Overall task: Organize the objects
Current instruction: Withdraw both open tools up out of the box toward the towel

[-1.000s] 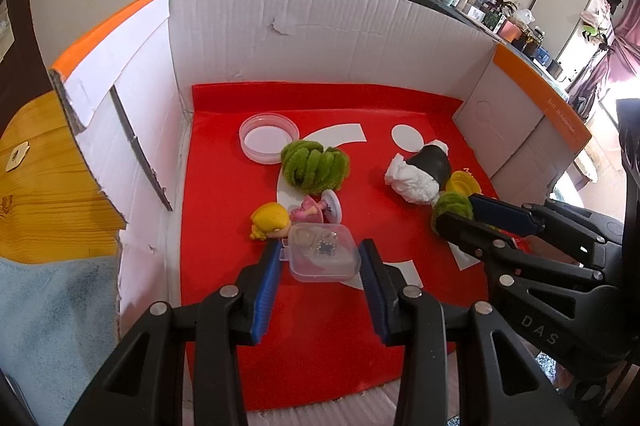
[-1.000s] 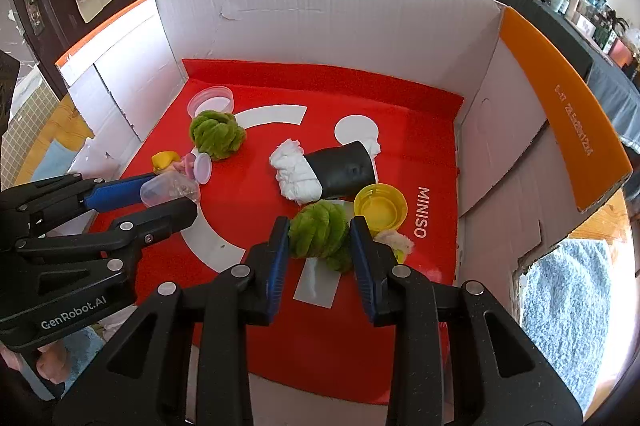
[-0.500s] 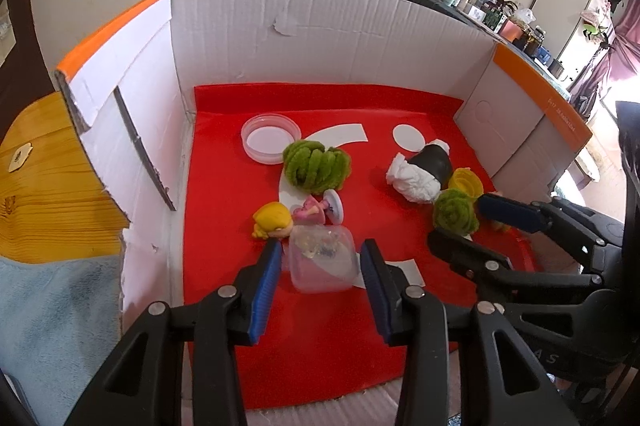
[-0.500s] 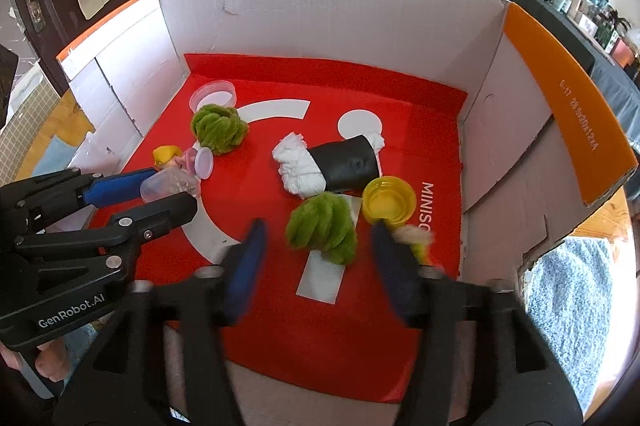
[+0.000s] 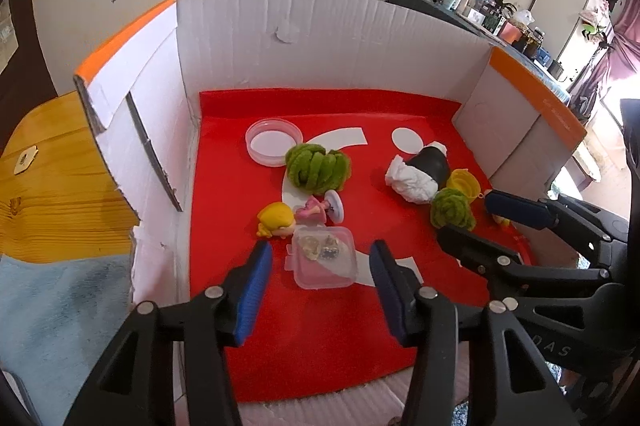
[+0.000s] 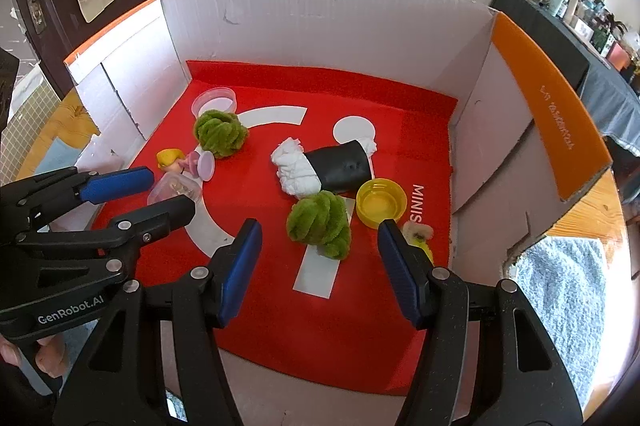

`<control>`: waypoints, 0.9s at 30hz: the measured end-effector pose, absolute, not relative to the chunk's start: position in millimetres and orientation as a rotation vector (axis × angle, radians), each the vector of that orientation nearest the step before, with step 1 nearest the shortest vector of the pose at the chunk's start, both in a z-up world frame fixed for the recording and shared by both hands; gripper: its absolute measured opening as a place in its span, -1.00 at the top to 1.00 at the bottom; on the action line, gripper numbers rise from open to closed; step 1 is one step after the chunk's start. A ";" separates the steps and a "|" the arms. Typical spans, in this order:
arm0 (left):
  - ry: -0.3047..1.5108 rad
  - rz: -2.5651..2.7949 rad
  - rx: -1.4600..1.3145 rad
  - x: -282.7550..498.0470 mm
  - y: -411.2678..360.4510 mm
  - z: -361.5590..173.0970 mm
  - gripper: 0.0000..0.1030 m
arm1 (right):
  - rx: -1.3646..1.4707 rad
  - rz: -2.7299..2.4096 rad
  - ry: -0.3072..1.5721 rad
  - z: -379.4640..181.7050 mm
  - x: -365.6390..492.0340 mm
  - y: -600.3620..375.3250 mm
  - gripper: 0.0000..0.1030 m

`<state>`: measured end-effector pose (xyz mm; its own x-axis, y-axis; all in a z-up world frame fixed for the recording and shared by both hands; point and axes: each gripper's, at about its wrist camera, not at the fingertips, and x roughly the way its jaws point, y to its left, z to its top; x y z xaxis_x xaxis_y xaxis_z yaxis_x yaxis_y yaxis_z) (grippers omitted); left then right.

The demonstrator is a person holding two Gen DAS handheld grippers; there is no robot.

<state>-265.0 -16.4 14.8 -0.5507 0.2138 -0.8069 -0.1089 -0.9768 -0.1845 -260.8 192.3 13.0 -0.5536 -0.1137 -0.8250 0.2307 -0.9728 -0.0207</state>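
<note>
A small clear plastic box [image 5: 324, 256] with a few trinkets inside lies on the red mat [image 5: 320, 338], between the blue pads of the left claw [image 5: 321, 262]. That claw's jaws are opening; neither pad touches the box, and a gap shows on each side of it. Just beyond the box a little yellow-haired doll [image 5: 276, 220] in a pink dress lies on its side, its round stand pointing toward the larger green yarn ball [image 5: 318, 168]. Farther back, a round clear lid [image 5: 273, 142] rests on the mat, touching that yarn ball.

The right claw [image 6: 320, 258] hangs over the smaller green yarn ball [image 6: 320, 222], its jaws standing wide apart with the ball between them and clear of both pads, so it grips nothing. Right behind this ball lies a white cloth bundle wrapped in a black band [image 6: 320, 168], and beside it to the right a yellow cap [image 6: 381, 203] sits open side up. A small fuzzy yellow-and-white thing [image 6: 418, 233] lies near the right pad; I cannot tell what it is.

All of this sits inside a white cardboard box [image 6: 320, 26] with orange-edged flaps, standing on a wooden table [image 5: 52, 178]. A pale blue cloth [image 5: 60, 314] lies on the table outside the box's left wall.
</note>
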 end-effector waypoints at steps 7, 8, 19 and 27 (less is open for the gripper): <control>-0.160 2.613 -1.376 -264.5 -18.9 17.6 -0.05 | 1.359 -2.609 0.185 17.3 -256.7 193.8 -0.15; -0.160 2.614 -1.375 -264.4 -18.8 17.6 -0.09 | 1.359 -2.609 0.185 18.2 -256.4 193.9 -0.15; -0.154 2.632 -1.342 -252.0 -13.9 24.9 -0.23 | 1.336 -2.623 0.157 27.6 -247.2 199.3 -0.25; -0.150 2.638 -1.312 -241.6 -8.5 32.0 -0.32 | 1.304 -2.631 0.153 35.7 -236.2 200.8 -0.37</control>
<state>-241.6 -8.5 32.0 -0.5895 0.2153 -0.7785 -0.1254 -0.9765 -0.1751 -236.2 200.8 35.7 -0.5906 -0.1329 -0.7959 0.2240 -0.9746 -0.0035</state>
